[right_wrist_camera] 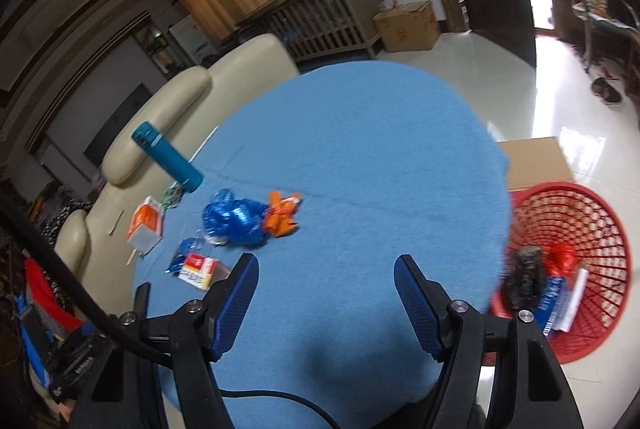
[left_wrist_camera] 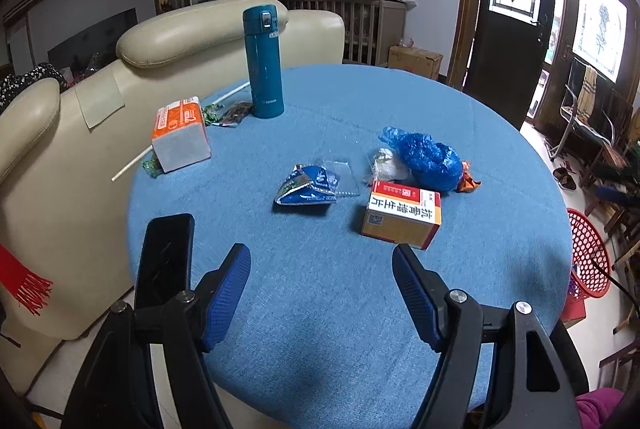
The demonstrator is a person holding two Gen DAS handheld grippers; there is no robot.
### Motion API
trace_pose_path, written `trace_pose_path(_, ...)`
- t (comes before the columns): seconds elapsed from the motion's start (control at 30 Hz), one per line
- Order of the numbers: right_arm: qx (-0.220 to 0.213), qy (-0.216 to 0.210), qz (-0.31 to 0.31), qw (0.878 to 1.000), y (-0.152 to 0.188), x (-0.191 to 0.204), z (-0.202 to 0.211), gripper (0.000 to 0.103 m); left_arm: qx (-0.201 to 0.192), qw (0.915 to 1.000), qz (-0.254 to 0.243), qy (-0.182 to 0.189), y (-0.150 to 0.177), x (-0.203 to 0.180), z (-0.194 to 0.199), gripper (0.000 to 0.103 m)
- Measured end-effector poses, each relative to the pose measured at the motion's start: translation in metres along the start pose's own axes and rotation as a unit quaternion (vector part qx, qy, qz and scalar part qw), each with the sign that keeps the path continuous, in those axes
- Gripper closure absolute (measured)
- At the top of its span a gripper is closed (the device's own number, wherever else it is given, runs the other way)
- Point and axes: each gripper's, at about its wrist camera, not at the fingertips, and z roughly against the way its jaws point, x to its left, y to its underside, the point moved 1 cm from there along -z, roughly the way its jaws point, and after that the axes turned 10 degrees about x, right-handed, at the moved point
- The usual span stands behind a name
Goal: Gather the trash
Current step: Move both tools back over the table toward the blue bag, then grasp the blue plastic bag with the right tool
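Left hand-held gripper: we see its fingers spread apart and empty, over the near part of the table.
Tissue box: near the table's far-left edge, with a white stick and green wrappers beside it; we judge the box is not trash.
Blue flask: upright at the far-left edge, likely to stay.
Blue foil wrapper: mid-table, straight ahead of the left gripper, lying flat partly on a clear plastic piece.
Medicine box: just right of the wrapper, nearest the left gripper's right finger, long axis running roughly left to right.
Crumpled blue bag: behind the medicine box, touching a white wad; an orange wrapper lies at its right.
Right hand-held gripper: fingers apart, empty, over the near-right edge, with the trash cluster well off to its left.
Nearer hand: we judge the left one, since the pile lies directly ahead of it.
Red basket: on the floor just beyond the table's right edge; it holds a dark lump, something red, and blue-and-white packaging.
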Motion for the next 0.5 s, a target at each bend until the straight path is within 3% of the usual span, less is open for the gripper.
trace_pose_path(0.23, 0.074, -0.028, 0.078, 0.994, -0.031, 0.066, -0.075, 0.029, 0.021, 0.9996, -0.005, 0.019, -0.005, 0.0, -0.021, 0.029)
trace_pose_path(0.5, 0.135, -0.019, 0.189, 0.973, -0.058, 0.122, -0.164, 0.029, 0.062, 0.9962, -0.012, 0.06, -0.019, -0.007, -0.057, 0.029)
